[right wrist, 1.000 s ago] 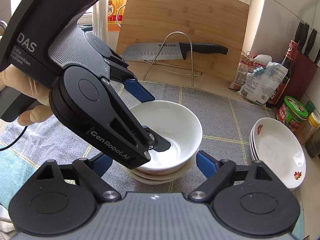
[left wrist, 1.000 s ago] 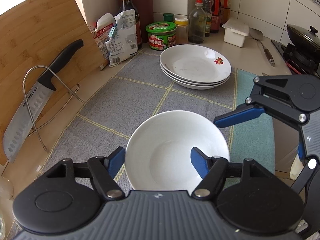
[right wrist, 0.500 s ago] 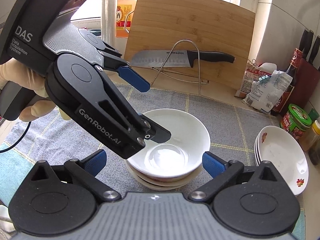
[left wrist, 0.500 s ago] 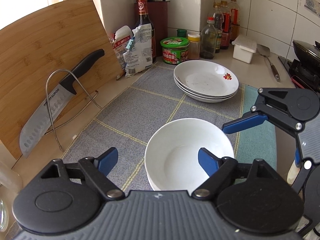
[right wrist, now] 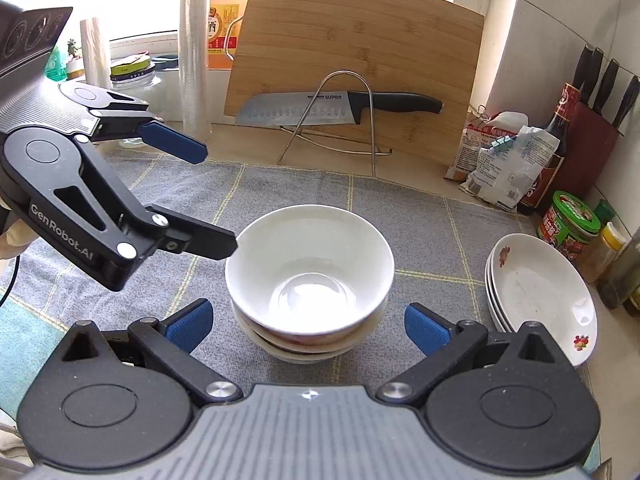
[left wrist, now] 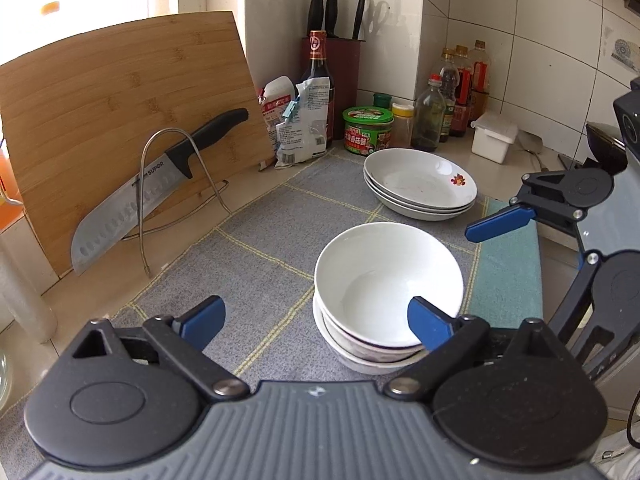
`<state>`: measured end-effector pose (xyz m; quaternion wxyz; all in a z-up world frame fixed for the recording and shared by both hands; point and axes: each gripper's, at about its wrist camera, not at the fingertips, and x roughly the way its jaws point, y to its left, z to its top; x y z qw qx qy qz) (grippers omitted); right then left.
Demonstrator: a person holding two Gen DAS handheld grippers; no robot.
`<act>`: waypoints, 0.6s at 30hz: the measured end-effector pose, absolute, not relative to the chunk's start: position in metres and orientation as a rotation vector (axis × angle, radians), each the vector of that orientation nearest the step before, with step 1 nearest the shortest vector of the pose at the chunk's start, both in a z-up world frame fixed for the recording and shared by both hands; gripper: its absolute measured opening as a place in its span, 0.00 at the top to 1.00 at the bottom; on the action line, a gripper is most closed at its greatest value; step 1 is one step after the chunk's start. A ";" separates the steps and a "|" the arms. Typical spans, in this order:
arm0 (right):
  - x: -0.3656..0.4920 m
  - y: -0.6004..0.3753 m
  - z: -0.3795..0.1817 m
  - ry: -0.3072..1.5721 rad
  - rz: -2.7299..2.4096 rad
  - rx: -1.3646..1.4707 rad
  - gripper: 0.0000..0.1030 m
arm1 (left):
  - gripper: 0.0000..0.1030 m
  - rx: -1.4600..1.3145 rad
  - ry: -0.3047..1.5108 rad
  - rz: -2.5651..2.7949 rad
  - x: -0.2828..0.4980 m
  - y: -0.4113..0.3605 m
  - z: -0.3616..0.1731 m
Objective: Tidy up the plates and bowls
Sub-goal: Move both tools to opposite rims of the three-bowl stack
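A stack of white bowls [left wrist: 388,280] [right wrist: 310,264] stands on the grey mat [left wrist: 256,236], the top one nested inside the others. Behind it to the right sits a stack of white plates [left wrist: 420,180] [right wrist: 540,292] with a red flower mark. My left gripper [left wrist: 316,320] [right wrist: 216,200] is off to the bowls' left. Its jaws are opening with nothing between them, and the lower fingertip is just beside the top bowl's rim. My right gripper [right wrist: 308,320] stands open on the near side of the bowl stack, its pads clear of the bowls on either side.
A bamboo cutting board [left wrist: 120,120] leans at the back with a knife [right wrist: 340,106] on a wire rack. Snack bags [left wrist: 300,120], a green tub [left wrist: 368,130], bottles [left wrist: 452,92], a knife block [right wrist: 592,136] and a white box [left wrist: 494,136] line the wall. A teal cloth [left wrist: 508,276] lies to the right.
My left gripper has let go of the top bowl, opened wide and drawn back to the left, off the stack. The right gripper has opened a little wider and stayed put.
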<state>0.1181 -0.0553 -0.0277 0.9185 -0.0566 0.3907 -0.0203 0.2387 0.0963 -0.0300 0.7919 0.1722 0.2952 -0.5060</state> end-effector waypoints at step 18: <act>0.131 -0.130 -0.096 0.965 0.163 -0.195 0.00 | 0.05 0.372 0.800 -0.849 0.198 0.066 -0.092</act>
